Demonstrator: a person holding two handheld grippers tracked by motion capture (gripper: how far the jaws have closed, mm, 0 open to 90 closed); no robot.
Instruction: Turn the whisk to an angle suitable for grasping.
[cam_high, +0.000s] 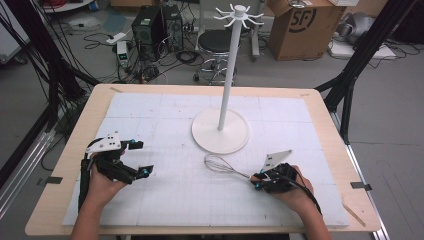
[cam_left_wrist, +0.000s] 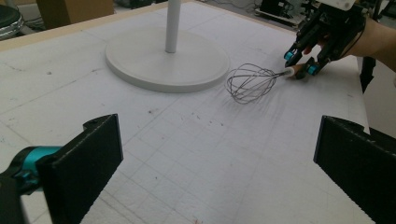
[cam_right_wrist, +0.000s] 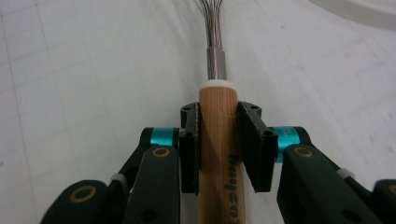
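Right gripper view had the right tool (cam_right_wrist: 219, 144) clamped on the whisk (cam_right_wrist: 218, 140) by its wooden handle. Left tool (cam_left_wrist: 219, 158) sat spread wide, holding nothing, above the tabletop (cam_left_wrist: 187, 154).

In the right gripper view, the whisk's wooden handle (cam_right_wrist: 218, 154) runs off the bottom edge behind the right gripper (cam_right_wrist: 218, 140), and its wire loops (cam_right_wrist: 214, 11) are cut by the top edge ahead of the jaws. Printed lettering on the handle is partly hidden. In the left gripper view, the stand's pole (cam_left_wrist: 173, 23) ahead of the jaws leaves the frame at the top.
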